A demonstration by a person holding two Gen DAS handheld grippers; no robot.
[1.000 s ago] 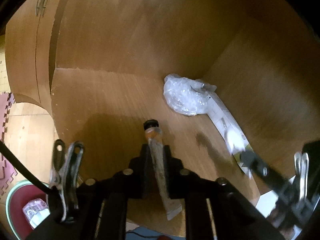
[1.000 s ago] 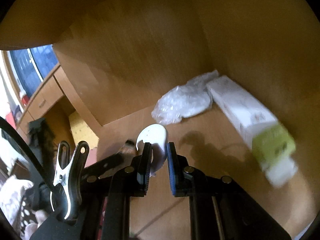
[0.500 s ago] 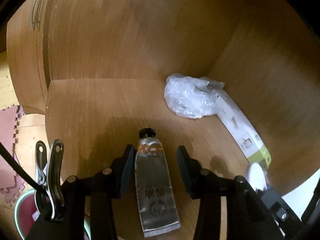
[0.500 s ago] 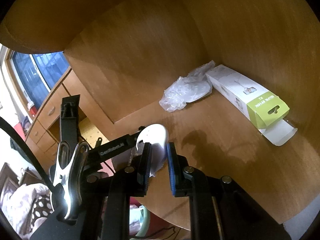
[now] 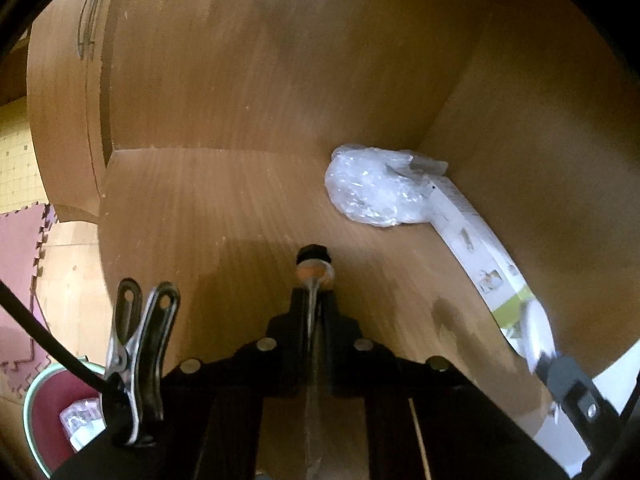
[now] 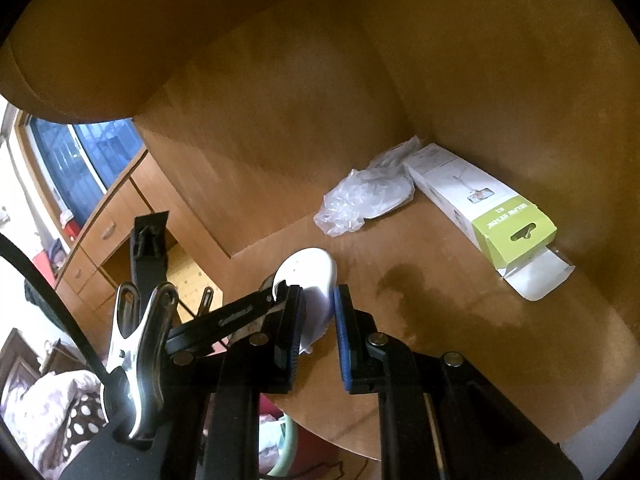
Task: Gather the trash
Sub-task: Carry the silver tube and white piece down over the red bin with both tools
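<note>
A silver tube [image 5: 315,276] with a black cap stands edge-on between the jaws of my left gripper [image 5: 314,294], which is shut on it just above the wooden desk [image 5: 208,216]. My right gripper [image 6: 318,298] is shut on a white rounded plastic piece [image 6: 310,268]; that piece shows blurred at the lower right of the left wrist view [image 5: 538,336]. A crumpled clear plastic bag [image 5: 372,192] [image 6: 364,200] and a long white-and-green carton [image 5: 476,244] [image 6: 480,204] lie in the far corner, ahead of both grippers. A black finger of the left gripper [image 6: 228,314] reaches in from the left of the right wrist view.
Wooden walls close the desk at the back and the right. A green-rimmed bin [image 5: 38,408] with red inside and some wrappers stands on the floor left of the desk edge; its rim [image 6: 286,454] also shows below the right gripper. Drawers [image 6: 100,236] stand far left.
The left gripper opened, leaving the tube flat on the desk between its jaws, then shut on it again, edge-on. The right gripper kept hold of the white piece and shifted across the desk.
</note>
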